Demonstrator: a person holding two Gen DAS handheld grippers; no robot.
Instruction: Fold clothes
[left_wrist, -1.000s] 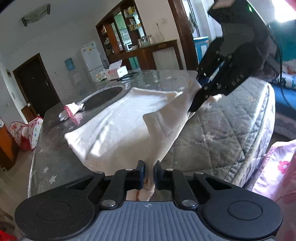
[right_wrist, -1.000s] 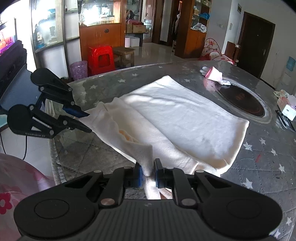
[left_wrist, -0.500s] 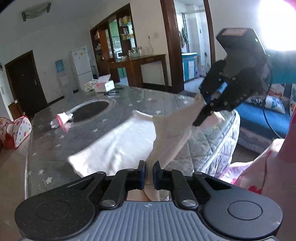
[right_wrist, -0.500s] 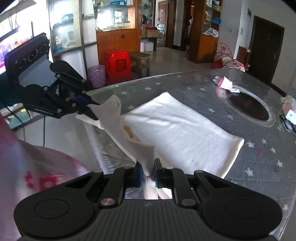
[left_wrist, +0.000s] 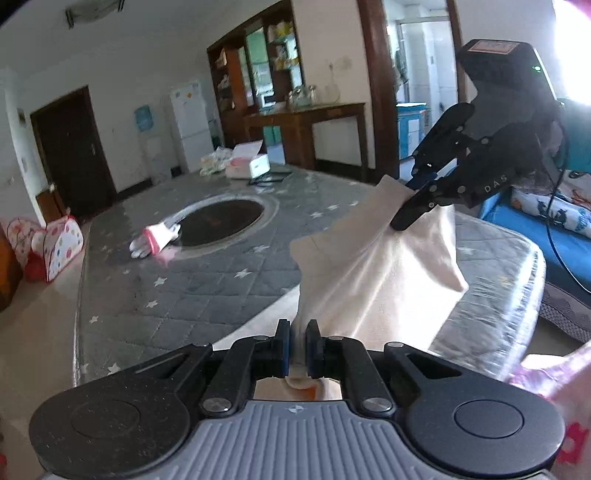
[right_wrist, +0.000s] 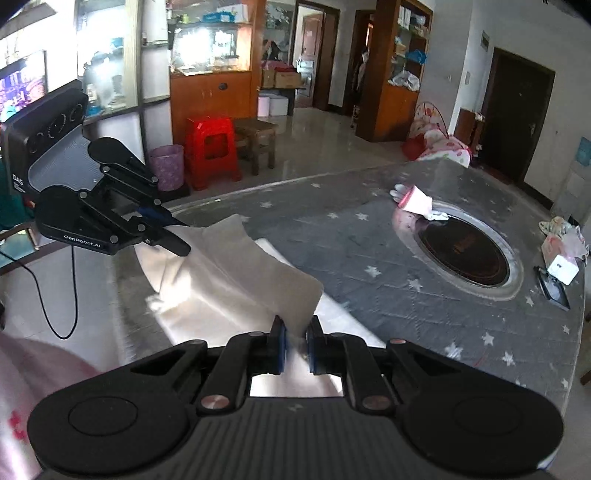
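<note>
A cream garment (left_wrist: 373, 273) hangs stretched between both grippers above the near edge of the grey star-quilted table (left_wrist: 207, 280). My left gripper (left_wrist: 298, 343) is shut on one corner of it. My right gripper (right_wrist: 295, 341) is shut on another corner of the garment (right_wrist: 236, 280). Each gripper shows in the other's view: the right gripper (left_wrist: 410, 210) high on the right, the left gripper (right_wrist: 173, 243) on the left. The lower part of the cloth drops out of sight behind the gripper bodies.
A pink and white glove (left_wrist: 155, 240) lies beside the round dark inset (left_wrist: 221, 221) in the table. A tissue box (left_wrist: 247, 166) sits at the far end. A red stool (right_wrist: 212, 151) stands on the floor, and a blue sofa (left_wrist: 554, 236) is on the right.
Both grippers have risen and pulled back toward the table's near edge, lifting the garment off the table. The cloth that lay flat now hangs between them.
</note>
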